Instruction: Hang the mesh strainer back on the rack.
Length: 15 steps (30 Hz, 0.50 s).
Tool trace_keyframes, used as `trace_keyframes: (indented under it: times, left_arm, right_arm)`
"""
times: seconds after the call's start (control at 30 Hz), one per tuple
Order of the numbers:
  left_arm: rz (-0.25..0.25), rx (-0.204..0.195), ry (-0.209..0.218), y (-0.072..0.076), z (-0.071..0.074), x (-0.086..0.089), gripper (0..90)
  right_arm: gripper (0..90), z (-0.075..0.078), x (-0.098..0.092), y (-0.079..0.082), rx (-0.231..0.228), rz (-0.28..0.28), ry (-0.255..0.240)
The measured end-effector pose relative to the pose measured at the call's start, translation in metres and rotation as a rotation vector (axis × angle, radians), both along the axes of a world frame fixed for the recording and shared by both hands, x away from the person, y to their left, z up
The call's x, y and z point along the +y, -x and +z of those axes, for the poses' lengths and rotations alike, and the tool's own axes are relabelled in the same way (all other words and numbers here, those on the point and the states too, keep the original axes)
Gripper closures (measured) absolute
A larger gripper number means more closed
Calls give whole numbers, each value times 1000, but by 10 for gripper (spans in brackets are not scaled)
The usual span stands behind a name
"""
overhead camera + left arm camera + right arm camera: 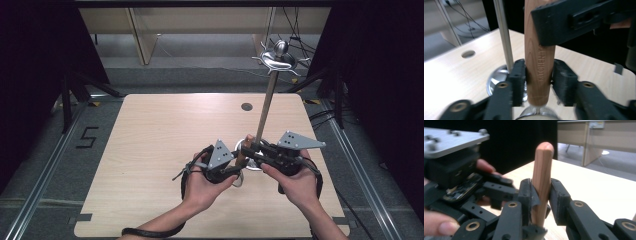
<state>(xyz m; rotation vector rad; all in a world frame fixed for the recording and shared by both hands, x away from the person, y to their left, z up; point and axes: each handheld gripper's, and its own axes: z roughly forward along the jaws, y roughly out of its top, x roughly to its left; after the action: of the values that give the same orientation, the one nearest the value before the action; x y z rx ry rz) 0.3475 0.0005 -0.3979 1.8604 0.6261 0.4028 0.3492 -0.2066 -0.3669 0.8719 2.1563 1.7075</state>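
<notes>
A wooden handle [243,151] stamped with lettering stands upright between both grippers at the table's middle front. In the right gripper view my right gripper [541,195] is shut on the wooden handle [544,165], its pads pressed against both sides. In the left gripper view my left gripper [539,80] brackets the wooden handle [539,50] lower down, with thin dark gaps at the pads, so it stands open around it. One finger [574,20] of the right gripper crosses the handle higher up. Something blurred and metallic [536,113] shows below the handle's lower end.
A steel stand rises just behind the grippers: a round base [495,80], a thin upright rod [265,107] and a shiny hooked top [279,57]. The table has a cable hole [246,106] near its far edge. Black curtains flank both sides.
</notes>
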Motion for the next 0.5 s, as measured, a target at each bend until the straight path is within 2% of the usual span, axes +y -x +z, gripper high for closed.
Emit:
trace_keyframes:
  times: [0.03,0.07,0.1,0.13,0.17,0.2,0.23,0.3,0.33,0.37,0.4,0.43,0.47,0.5]
  left_arm:
    - [-4,23,-19,-1,0,1,556]
    - [-8,34,-35,-1,-1,2,515]
    - [-11,49,-48,-2,-2,5,493]
    - [-15,63,-59,-2,-4,9,473]
    - [-13,65,-80,-1,-5,13,461]
    - [-18,66,-89,-1,-6,15,448]
    - [-14,81,-101,0,-8,22,439]
    - [-23,96,-134,2,-12,36,435]
    - [-23,96,-130,3,-14,42,431]
    - [-25,97,-149,4,-16,50,428]
    - [-21,108,-153,6,-18,57,427]
    - [-19,114,-145,8,-20,65,427]
    - [-1,129,-140,10,-22,72,427]
    - [0,125,-154,10,-24,82,425]
  right_arm:
    - [738,0,0,0,-7,13,0]
    - [738,2,-1,0,-34,20,23]
    - [738,3,-2,2,-24,19,29]
    - [739,4,-5,-1,-66,32,56]
    - [739,5,-7,-1,-58,48,53]
    - [739,7,-11,-2,-81,56,75]
    - [739,7,-12,-1,-69,62,68]
    - [739,10,-21,-1,-102,81,92]
    - [739,11,-25,-2,-111,85,109]
    - [739,11,-29,0,-80,84,110]
    - [739,11,-32,-1,-92,89,109]
    - [739,12,-37,-3,-131,76,132]
    - [739,11,-40,-2,-115,71,117]
    - [739,11,-43,-2,-96,83,112]
